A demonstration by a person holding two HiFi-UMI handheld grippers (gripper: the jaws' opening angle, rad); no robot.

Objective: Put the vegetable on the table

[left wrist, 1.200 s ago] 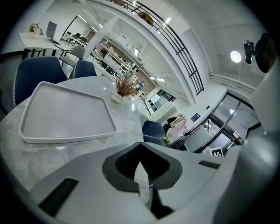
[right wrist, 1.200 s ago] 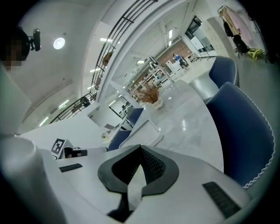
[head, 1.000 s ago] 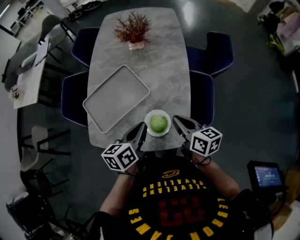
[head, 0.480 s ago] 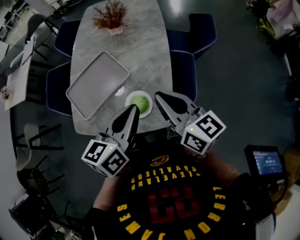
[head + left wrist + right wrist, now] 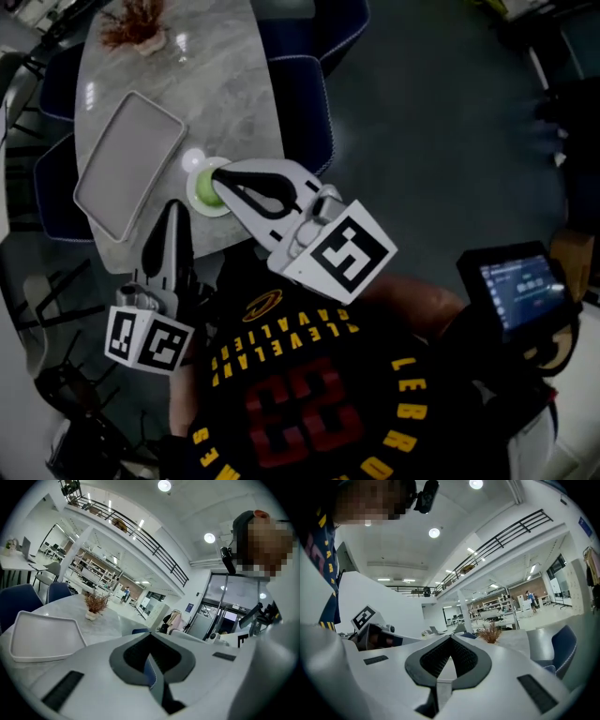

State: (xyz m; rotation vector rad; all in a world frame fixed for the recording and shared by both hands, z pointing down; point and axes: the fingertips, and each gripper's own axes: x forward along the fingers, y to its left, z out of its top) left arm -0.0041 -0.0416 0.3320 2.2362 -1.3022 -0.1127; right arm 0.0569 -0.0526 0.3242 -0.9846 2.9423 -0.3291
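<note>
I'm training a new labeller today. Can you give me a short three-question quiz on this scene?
1. True or false: the green vegetable lies in the grey tray.
2. The left hand-held gripper and right hand-held gripper are: A) both open; B) both shut and empty; C) both shut on the vegetable.
3. What stands at the far end of the table?
Key: 1 false, it sits on a small white plate beside the tray. 2 B. 3 a dried plant in a pot.
</note>
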